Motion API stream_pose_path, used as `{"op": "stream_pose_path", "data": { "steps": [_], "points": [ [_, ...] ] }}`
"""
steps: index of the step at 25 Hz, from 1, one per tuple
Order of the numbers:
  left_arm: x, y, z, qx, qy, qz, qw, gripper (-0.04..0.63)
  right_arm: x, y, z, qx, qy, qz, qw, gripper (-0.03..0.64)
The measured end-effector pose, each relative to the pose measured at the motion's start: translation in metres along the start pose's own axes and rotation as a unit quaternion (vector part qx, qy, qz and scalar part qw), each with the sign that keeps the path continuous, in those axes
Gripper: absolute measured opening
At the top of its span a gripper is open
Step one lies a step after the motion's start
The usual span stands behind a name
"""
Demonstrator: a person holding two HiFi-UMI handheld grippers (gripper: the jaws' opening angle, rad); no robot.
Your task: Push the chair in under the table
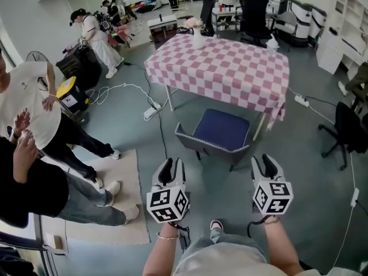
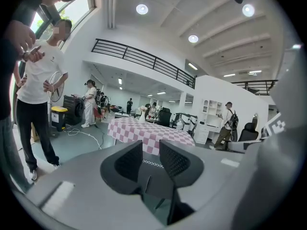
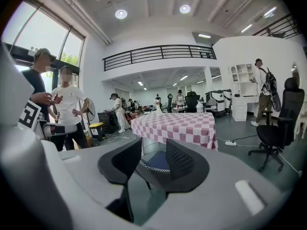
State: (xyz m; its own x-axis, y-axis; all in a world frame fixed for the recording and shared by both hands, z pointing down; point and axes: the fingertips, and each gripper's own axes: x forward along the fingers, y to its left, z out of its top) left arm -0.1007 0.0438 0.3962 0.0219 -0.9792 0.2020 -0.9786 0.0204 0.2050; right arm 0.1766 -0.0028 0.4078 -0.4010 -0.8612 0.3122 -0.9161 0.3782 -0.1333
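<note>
A chair (image 1: 221,128) with a blue seat and a grey back stands half out from a table (image 1: 224,68) covered in a pink and white checked cloth. Its back faces me. My left gripper (image 1: 171,168) is just short of the back's left end, and its jaws stand apart with nothing between them. My right gripper (image 1: 267,164) is level with it, off the back's right end, also open and empty. In the left gripper view the gripper (image 2: 151,159) points at the table (image 2: 148,133). The right gripper view shows the gripper (image 3: 154,158) aimed at the blue seat (image 3: 157,163).
Two people (image 1: 34,114) stand at the left by a beige rug (image 1: 123,194). A yellow-topped bin (image 1: 72,94) and white cables (image 1: 123,88) are on the floor left of the table. A black office chair (image 1: 345,134) stands at the right. A vase (image 1: 197,36) is on the table.
</note>
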Motion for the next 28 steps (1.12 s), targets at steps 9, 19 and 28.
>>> {"op": "stream_pose_path", "data": {
  "steps": [9, 19, 28],
  "points": [
    [0.070, 0.020, 0.027, 0.014, 0.004, -0.007, 0.9999, 0.110, 0.063, -0.011, 0.023, 0.009, 0.003, -0.012, 1.000, 0.144],
    [0.173, 0.049, 0.060, 0.037, 0.024, -0.098, 0.9942, 0.110, 0.126, 0.007, 0.050, 0.044, -0.011, -0.080, 0.996, 0.144],
    [0.261, 0.058, 0.090, 0.076, 0.043, -0.209, 0.9740, 0.110, 0.176, 0.033, 0.075, 0.077, -0.037, -0.159, 0.984, 0.144]
  ]
}}
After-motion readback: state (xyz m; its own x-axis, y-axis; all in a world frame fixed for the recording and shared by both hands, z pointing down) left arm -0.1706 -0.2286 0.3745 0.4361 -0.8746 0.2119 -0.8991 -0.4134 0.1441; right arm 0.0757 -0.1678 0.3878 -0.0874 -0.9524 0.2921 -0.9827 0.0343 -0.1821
